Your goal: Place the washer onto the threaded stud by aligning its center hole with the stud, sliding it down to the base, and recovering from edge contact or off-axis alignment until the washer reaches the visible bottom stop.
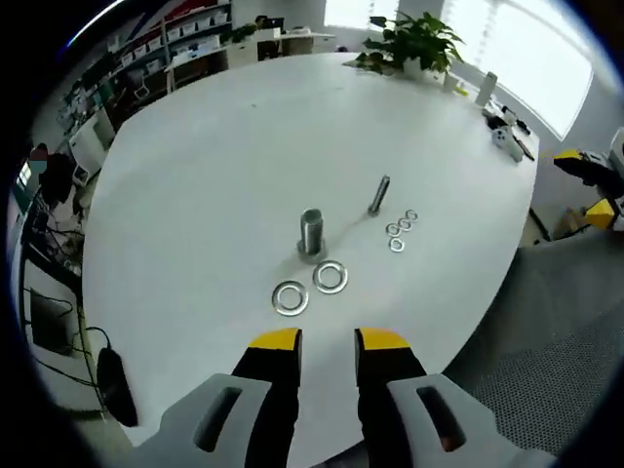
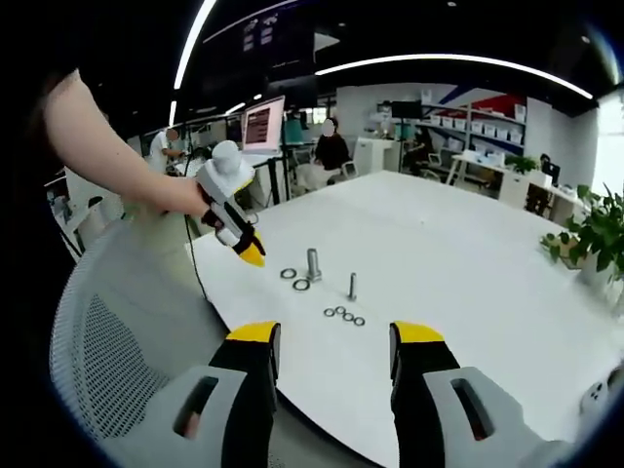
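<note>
Left tongs [image 1: 329, 340] hung above the near edge of the white tabletop [image 1: 214, 166], yellow-tipped jaws apart, nothing between them. Right tongs [image 2: 334, 334] also stood apart and empty, above the tabletop's edge on the other side. In the right gripper view the left tongs [image 2: 249, 252] came in from the left, held in a person's hand [image 2: 185, 200], tips pointing down toward the parts. Large threaded stud [image 1: 311, 234] stood upright on the tabletop. Two large washers lay flat just beside its base: one washer [image 1: 331, 277] near the foot, the second washer [image 1: 291, 297] touching or almost touching the first, neither on the stud. A thinner bolt [image 1: 379, 195] stood upright a little apart, with a cluster of four small washers [image 1: 400, 230] next to it. Potted plant [image 1: 414, 44] at the far edge. Grey mesh chair [image 2: 107, 341] beside the tabletop.
</note>
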### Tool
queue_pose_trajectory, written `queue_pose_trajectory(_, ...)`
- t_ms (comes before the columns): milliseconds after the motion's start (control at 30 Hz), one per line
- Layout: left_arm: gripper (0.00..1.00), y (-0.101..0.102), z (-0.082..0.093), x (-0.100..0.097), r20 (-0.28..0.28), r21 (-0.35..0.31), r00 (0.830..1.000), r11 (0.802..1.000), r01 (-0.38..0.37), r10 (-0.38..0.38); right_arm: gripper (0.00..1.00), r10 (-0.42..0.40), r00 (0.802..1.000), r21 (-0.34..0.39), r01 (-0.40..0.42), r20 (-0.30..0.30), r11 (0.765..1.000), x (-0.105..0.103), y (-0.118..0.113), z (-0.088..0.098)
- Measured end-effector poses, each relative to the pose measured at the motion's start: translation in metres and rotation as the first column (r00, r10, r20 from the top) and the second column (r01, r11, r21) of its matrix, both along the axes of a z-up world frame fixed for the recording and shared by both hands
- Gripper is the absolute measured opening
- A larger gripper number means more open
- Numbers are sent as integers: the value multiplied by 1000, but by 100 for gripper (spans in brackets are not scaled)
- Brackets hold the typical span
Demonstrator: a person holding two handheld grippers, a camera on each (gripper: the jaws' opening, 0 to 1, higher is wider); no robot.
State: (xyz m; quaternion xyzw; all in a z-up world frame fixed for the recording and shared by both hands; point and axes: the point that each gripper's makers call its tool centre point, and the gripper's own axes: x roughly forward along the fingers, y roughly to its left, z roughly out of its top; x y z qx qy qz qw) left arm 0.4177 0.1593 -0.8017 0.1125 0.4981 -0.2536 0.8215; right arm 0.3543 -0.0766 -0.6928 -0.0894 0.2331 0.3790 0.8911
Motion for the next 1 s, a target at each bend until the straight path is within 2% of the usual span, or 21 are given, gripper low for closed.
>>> queue_pose_trajectory(367,21,12,-18,16,-66,58,996,996,66,-63,47,-1,1000,-18,0,-15,1000,-1,-1,-5)
queue_pose_trajectory(767,21,15,-23,28,-99,95,990,989,113,-104,47,-12,1000,-19,11,-12,1000,1,-3,-4)
queue_pose_trajectory(900,21,8,-33,30,-122,112,982,981,156,-142,47,-18,1000,-20,18,-9,1000,2,-3,-4)
queue_pose_trajectory(967,22,8,-37,30,-138,135,975,972,194,-175,47,-27,1000,-18,27,-11,999,3,-5,-4)
queue_pose_trajectory(1000,22,11,-41,29,-157,163,966,960,228,-203,47,-30,999,-18,30,-11,999,3,-6,-4)
